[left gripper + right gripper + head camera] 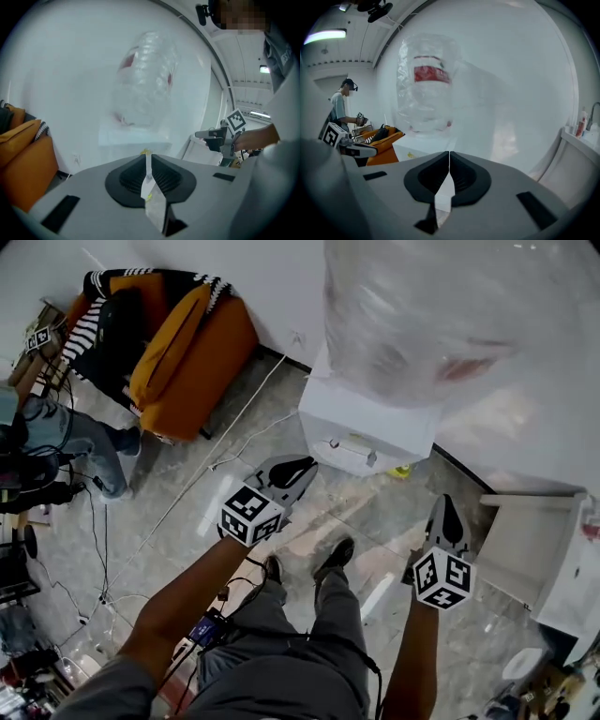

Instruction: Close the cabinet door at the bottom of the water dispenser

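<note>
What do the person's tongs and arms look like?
Both the left tongs and the right tongs are grey, with black ribbed pads and a white cube bearing black square markers. The left arm wears a short grey sleeve.

We hold both grippers out in front of us, well apart. Our left forearm [183, 601] reaches forward and angles inward, and our left gripper [300, 468] points ahead and slightly right, its jaws pressed together with nothing between them. Our right forearm [412, 657] runs nearly straight ahead, and our right gripper [447, 510] points forward, jaws likewise together and empty
</note>
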### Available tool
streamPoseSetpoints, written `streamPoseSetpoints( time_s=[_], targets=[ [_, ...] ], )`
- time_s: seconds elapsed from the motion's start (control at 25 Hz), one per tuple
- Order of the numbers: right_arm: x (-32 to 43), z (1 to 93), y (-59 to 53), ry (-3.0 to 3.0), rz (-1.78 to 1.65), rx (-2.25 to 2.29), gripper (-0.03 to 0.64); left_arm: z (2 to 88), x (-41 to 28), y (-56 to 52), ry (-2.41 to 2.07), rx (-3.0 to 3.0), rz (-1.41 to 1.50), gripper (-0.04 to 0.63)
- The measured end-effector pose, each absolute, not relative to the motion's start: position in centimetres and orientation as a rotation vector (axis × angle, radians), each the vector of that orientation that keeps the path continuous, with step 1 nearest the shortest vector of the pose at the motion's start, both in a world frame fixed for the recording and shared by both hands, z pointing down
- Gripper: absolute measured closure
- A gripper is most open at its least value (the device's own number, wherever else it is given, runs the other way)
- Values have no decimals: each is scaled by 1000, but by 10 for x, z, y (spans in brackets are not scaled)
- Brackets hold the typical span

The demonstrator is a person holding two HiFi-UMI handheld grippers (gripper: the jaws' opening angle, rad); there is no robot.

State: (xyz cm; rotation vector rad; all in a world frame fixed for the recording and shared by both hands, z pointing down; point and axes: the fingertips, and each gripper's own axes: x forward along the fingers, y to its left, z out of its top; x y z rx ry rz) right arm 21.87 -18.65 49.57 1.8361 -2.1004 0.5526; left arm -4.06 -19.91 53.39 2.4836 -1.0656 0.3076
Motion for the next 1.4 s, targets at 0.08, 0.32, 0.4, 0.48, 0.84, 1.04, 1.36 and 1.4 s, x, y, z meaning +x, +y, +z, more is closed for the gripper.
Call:
streamPoseSetpoints(
  time_s=[0.08, 0.32, 0.4, 0.48, 0.84, 1.04, 1.36, 1.4],
  targets=[
    [211, 472, -186, -2130, 534, 1844, 591, 499, -52, -201, -1092, 2519, 274, 546],
    [188, 402, -171, -2220, 477, 1856, 591, 411, -84, -189, -1163, 2593, 175, 546],
    [177, 377, -165, -2255, 447, 1850, 591, 383, -94, -184, -1174, 2612, 145, 546],
    [167, 352, -158, -2290, 416, 1838, 591, 357, -103, -179, -1185, 2633, 120, 546],
    [129, 250, -121, -2443, 299, 1803, 591, 237, -130, -152, -1248, 2784, -41, 548],
    [102, 211, -110, -2480, 202, 1738, 591, 195, -138, -143, -1245, 2861, -49, 549],
    [86, 173, -94, -2490, 109, 1751, 592, 155, -151, -124, -1280, 2953, -57, 549],
    [86, 170, -93, -2490, 99, 1755, 592, 153, -153, -123, -1281, 2955, -59, 549]
  ],
)
